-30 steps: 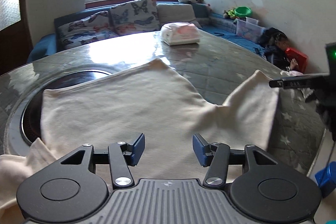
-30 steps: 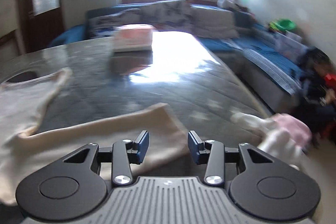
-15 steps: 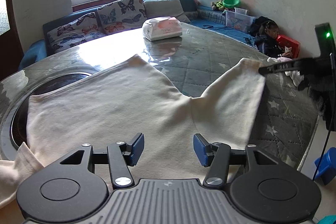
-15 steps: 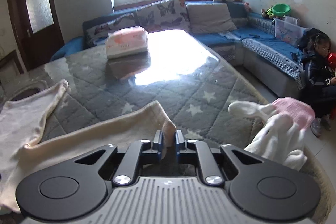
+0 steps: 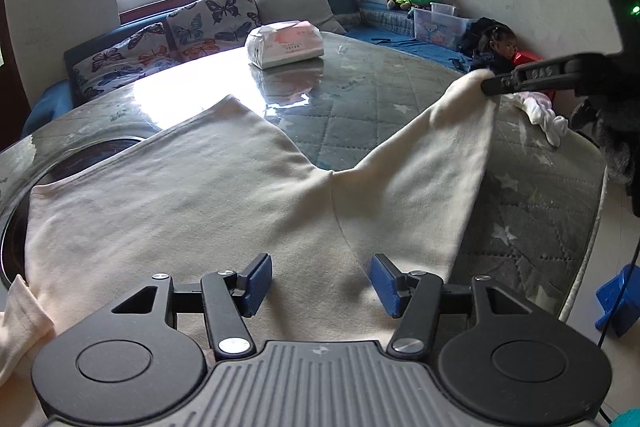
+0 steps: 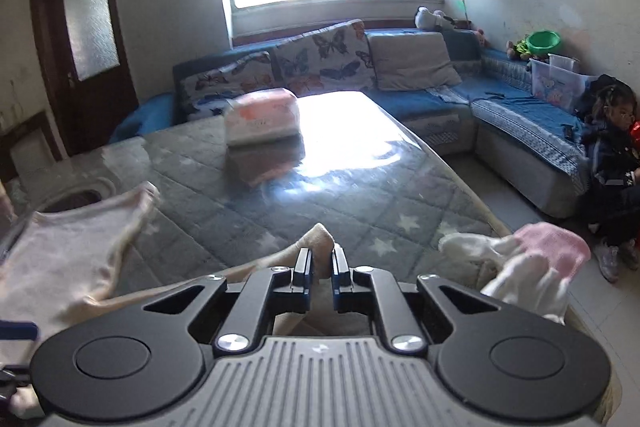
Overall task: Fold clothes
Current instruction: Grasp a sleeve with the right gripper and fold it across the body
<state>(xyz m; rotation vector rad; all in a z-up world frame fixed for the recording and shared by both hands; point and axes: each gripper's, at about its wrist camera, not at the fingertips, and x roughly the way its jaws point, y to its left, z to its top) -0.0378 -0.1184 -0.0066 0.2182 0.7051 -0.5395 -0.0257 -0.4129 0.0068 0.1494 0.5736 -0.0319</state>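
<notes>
A cream long-sleeved shirt [image 5: 192, 195] lies spread on the grey quilted table [image 5: 384, 99]. My left gripper [image 5: 320, 283] is open and empty, hovering over the shirt's near part. My right gripper [image 6: 320, 263] is shut on the end of the shirt's sleeve [image 6: 322, 239] and holds it lifted off the table. In the left wrist view the right gripper [image 5: 490, 85] shows at the right, with the sleeve [image 5: 440, 155] hanging up to it. The shirt's body [image 6: 68, 259] lies to the left in the right wrist view.
A tissue pack [image 5: 285, 43] stands at the table's far side. A white and pink garment pile [image 6: 524, 263] lies at the right table edge. A blue sofa [image 6: 440, 95] and a seated child [image 6: 616, 147] are beyond. A dark round opening [image 5: 80, 159] is at the table's left.
My right gripper shut on the sleeve end and has lifted it off the table. My left gripper stayed open over the shirt.
</notes>
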